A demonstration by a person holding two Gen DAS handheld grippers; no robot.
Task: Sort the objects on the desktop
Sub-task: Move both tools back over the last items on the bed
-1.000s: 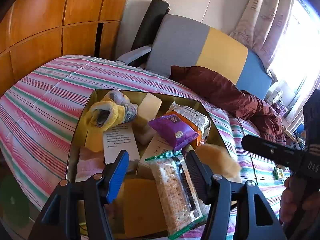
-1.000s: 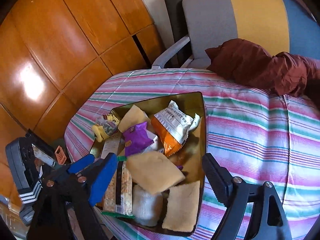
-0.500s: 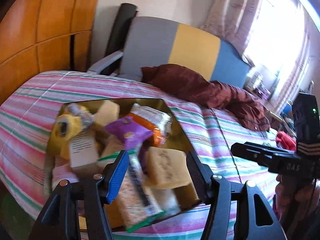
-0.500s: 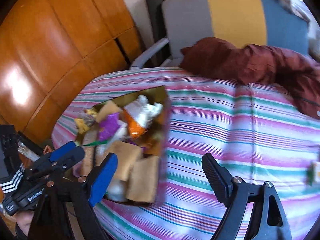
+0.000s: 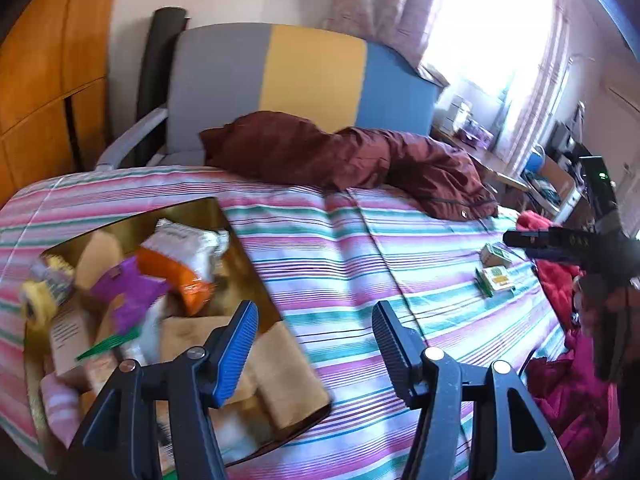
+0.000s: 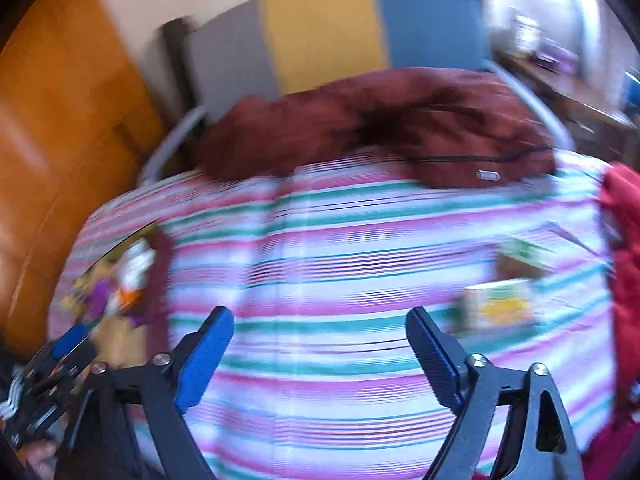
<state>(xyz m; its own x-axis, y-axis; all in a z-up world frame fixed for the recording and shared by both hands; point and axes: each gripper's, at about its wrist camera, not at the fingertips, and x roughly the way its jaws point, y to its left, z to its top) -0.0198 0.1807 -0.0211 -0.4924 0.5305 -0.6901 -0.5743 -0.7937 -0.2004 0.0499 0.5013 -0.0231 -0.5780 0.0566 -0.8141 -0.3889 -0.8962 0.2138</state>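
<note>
Gold rectangular tray heaped with snack packets, seen at the striped bed's left edge; small green-and-yellow cartons lie near its right edge. Left gripper is held spread and empty; right gripper, empty, is opening. The right view is smeared, so a carton could be misjudged and knocked off the edge.

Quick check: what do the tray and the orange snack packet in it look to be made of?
Tray: probably metal or metallised board, glossy gold; its inner wall mirrors the contents. Orange snack packet: thin plastic film, slightly shiny, crinkled with a crimped white end. Blur leaves both uncertain.
</note>
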